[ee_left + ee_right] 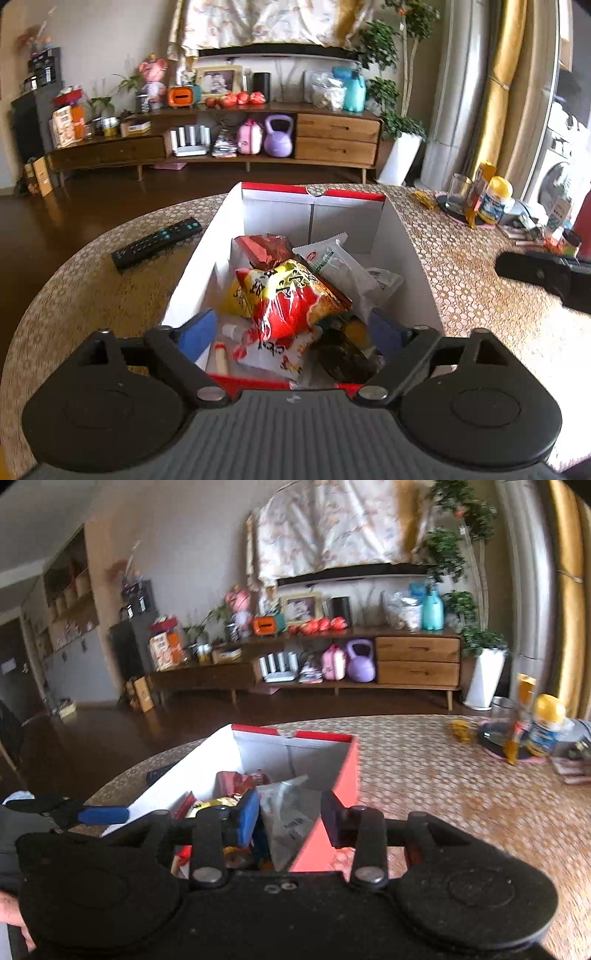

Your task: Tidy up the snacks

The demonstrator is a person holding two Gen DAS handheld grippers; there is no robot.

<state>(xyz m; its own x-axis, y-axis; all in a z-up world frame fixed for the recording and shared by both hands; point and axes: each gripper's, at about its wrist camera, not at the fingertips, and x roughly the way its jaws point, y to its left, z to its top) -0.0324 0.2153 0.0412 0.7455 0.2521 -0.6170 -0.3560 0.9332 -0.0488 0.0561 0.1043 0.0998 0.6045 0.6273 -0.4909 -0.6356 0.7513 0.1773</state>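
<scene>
On the table (480, 266), boxed snacks (291, 291) below parted, empty left gripper (291, 332) jaws.

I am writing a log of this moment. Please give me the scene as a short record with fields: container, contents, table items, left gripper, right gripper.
container: red and white box on the patterned table, top open
contents: red and yellow snack bag on top, white packet, dark red packet
table items: remote control left of box
left gripper: open, holding nothing
right gripper: open, holding nothing
</scene>
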